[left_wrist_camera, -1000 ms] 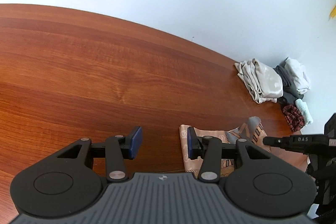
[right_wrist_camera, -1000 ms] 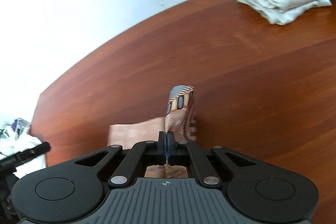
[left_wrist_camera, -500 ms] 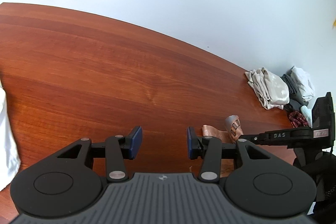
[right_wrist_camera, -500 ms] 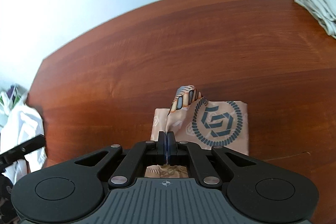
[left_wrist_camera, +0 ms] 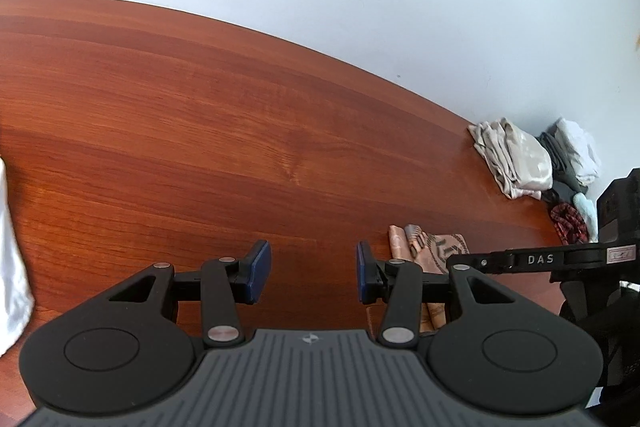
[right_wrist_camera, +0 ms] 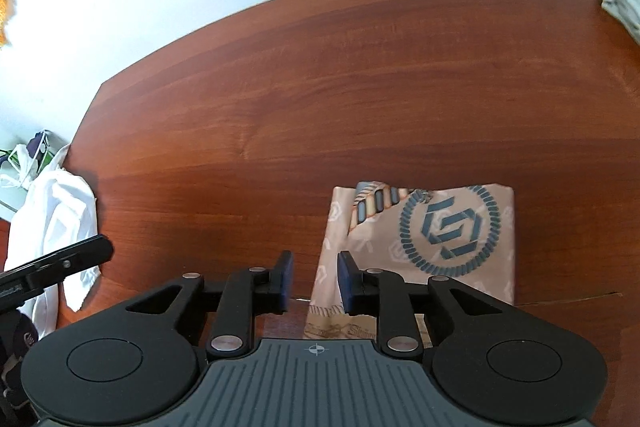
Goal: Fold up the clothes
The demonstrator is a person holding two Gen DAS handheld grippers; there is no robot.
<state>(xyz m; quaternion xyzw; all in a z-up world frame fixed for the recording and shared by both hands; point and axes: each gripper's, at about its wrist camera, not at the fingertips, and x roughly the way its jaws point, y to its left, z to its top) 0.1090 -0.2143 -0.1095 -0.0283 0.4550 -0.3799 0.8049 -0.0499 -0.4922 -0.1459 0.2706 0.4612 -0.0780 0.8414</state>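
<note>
A folded peach cloth with a dark blue round emblem (right_wrist_camera: 432, 235) lies flat on the brown wooden table (right_wrist_camera: 360, 87). My right gripper (right_wrist_camera: 314, 279) is open and empty, just above the cloth's near left edge. In the left wrist view the same cloth (left_wrist_camera: 428, 251) lies behind my right finger. My left gripper (left_wrist_camera: 314, 271) is open and empty over bare wood to the left of the cloth. The right gripper's black body (left_wrist_camera: 560, 259) reaches in from the right.
A stack of folded beige and grey clothes (left_wrist_camera: 516, 159) with a red plaid piece (left_wrist_camera: 568, 227) sits at the table's far right by the wall. A loose white garment (right_wrist_camera: 56, 219) hangs over the table's left edge. A pale wall runs behind the table.
My right gripper has opened and let go of the cloth's raised corner, which now lies flat. The cloth sits folded. My left gripper stayed open and shifted a little.
</note>
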